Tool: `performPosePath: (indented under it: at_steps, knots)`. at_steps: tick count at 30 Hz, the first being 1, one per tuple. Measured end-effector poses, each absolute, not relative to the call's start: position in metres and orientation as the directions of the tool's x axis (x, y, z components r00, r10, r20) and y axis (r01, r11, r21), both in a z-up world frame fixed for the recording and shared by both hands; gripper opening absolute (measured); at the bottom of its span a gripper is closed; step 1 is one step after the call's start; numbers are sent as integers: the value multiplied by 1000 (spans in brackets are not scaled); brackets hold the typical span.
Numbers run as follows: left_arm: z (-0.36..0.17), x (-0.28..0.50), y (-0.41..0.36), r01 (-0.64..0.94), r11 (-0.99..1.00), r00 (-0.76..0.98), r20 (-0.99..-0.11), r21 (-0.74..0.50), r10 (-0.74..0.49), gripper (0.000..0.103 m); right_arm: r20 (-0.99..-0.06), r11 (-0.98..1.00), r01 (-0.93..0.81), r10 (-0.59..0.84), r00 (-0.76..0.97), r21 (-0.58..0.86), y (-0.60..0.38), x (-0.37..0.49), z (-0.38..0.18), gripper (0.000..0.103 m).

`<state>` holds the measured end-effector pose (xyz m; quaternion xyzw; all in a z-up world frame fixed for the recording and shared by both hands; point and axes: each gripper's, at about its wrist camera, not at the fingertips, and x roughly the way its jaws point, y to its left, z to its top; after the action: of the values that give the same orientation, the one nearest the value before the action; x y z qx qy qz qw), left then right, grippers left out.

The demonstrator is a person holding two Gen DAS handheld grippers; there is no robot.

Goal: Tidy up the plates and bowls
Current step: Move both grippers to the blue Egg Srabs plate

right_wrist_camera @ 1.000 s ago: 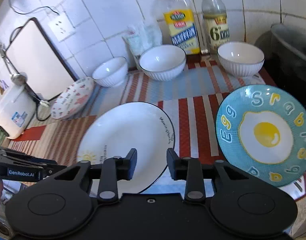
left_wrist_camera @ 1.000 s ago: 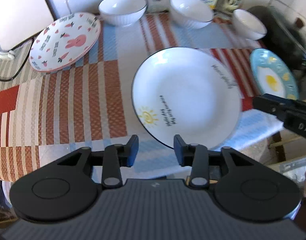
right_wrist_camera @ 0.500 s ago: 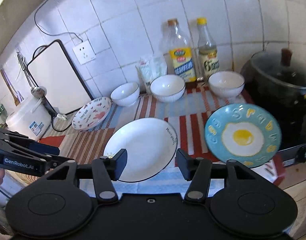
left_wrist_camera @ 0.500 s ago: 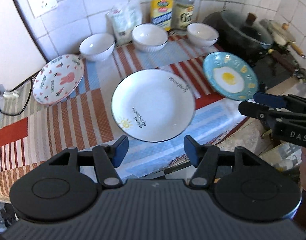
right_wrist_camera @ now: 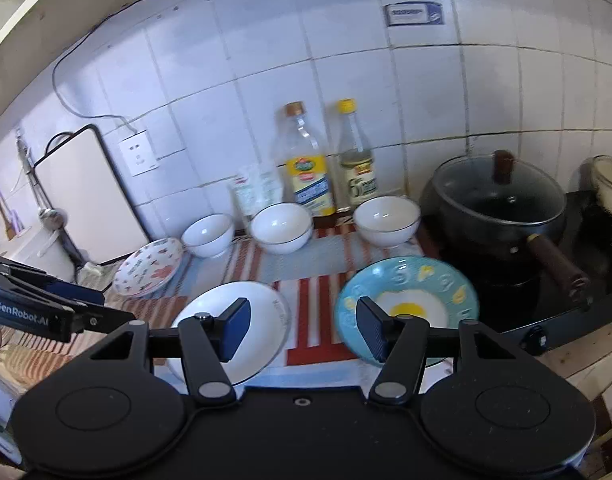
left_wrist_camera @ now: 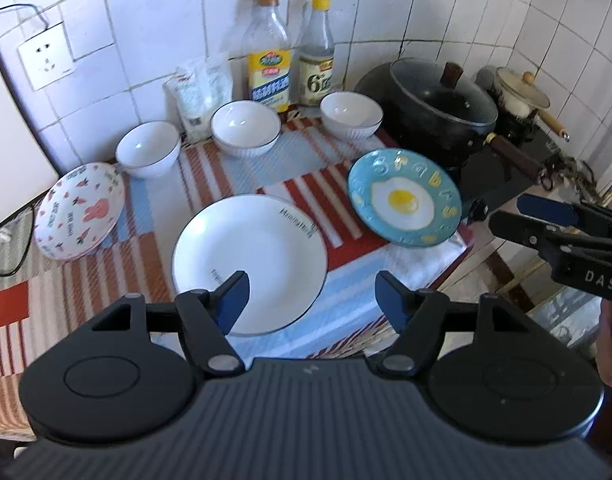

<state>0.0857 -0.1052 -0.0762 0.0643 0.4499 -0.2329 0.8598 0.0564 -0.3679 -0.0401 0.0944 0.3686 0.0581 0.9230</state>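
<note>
A large white plate (left_wrist_camera: 250, 256) (right_wrist_camera: 250, 320) lies mid-counter on the striped cloth (left_wrist_camera: 246, 168). A blue egg plate (left_wrist_camera: 403, 198) (right_wrist_camera: 409, 292) sits at its right, a pink rabbit plate (left_wrist_camera: 80, 210) (right_wrist_camera: 148, 266) at its left. Three white bowls stand in a row behind: left (left_wrist_camera: 148, 148) (right_wrist_camera: 208, 234), middle (left_wrist_camera: 245, 128) (right_wrist_camera: 281, 227), right (left_wrist_camera: 351, 114) (right_wrist_camera: 386, 220). My left gripper (left_wrist_camera: 311, 298) is open and empty, held back above the counter's front edge. My right gripper (right_wrist_camera: 304, 326) is open and empty, also held back and high.
Two bottles (left_wrist_camera: 269, 54) (left_wrist_camera: 315, 54) and a bag (left_wrist_camera: 204, 92) stand against the tiled wall. A black lidded pot (left_wrist_camera: 441, 108) (right_wrist_camera: 497, 208) sits on the stove at the right. A white board (right_wrist_camera: 86, 196) and a cord (left_wrist_camera: 10, 260) are at the left.
Both grippers have pulled back and up from the counter, so the dishes look smaller. Both jaws have opened wider.
</note>
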Motion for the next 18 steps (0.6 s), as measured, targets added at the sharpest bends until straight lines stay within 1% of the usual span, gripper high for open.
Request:
performPosePath:
  at_steps: [4, 10, 18]
  knots:
    - [-79, 98, -130, 456, 883, 497, -791, -111, -357, 73, -672, 981, -28, 151, 725, 191, -392, 60, -44, 64]
    - [-92, 117, -176, 429, 893, 500, -787, -136, -361, 73, -700, 985, -46, 150, 698, 166, -430, 74, -64, 64]
    - [-120, 133, -219, 375, 914, 518, -783, -152, -343, 74, -696, 983, -99, 180, 695, 154, -465, 93, -91, 64]
